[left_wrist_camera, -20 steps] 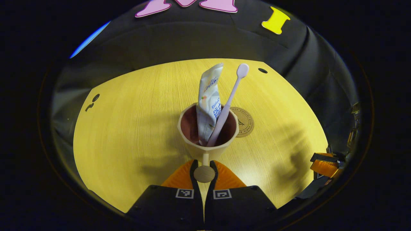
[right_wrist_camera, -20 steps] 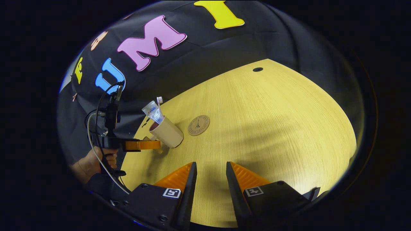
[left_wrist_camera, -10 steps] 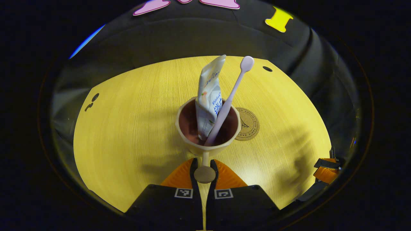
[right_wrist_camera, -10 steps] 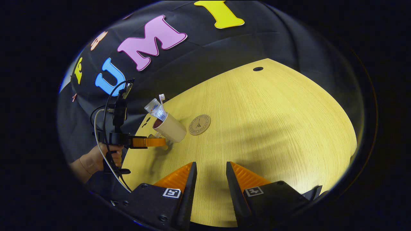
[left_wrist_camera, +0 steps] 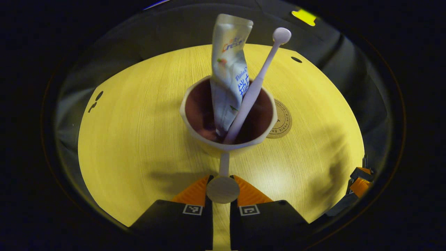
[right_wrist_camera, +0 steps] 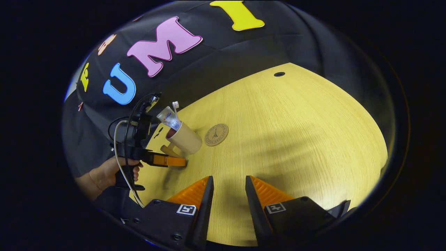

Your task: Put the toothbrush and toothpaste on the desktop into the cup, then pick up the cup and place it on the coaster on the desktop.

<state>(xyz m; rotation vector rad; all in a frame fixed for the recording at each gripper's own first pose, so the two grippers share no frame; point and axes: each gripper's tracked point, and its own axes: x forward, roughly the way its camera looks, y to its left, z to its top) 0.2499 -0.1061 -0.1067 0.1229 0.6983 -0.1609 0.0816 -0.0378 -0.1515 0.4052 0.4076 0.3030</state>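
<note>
Gripping the cup (left_wrist_camera: 228, 139) by its handle (left_wrist_camera: 223, 174), the left hand-held gripper (left_wrist_camera: 222, 190) has both fingers pressed on the round handle end, and the cup sits straight ahead of it, seemingly raised off the counter (left_wrist_camera: 132, 132), though contact is hard to judge. Ahead and just right of the cup lies the coaster (left_wrist_camera: 281, 119), partly hidden behind the rim. The counter runs bare to the left of the hand-held gripper up to its curved edge, and bare to the right as far as the other hand-held gripper's tip near that edge. A small hole (left_wrist_camera: 296, 59) sits by the far rim.

The left gripper view looks into the cup's dark reddish inside, where the toothpaste (left_wrist_camera: 228, 73) and toothbrush (left_wrist_camera: 259, 78) stand leaning, the brush crossing the tube with its head up to the right. The right gripper view gives the cup from the side instead: pale outer wall, tilted, with the coaster just beside its base, and a hand (right_wrist_camera: 111, 170) holding the left tool.

The right hand-held gripper (right_wrist_camera: 228, 186) hangs over bare counter, fingers a narrow gap apart and gripping nothing, with the cup well ahead to its left and broad free surface ahead and to its right.
</note>
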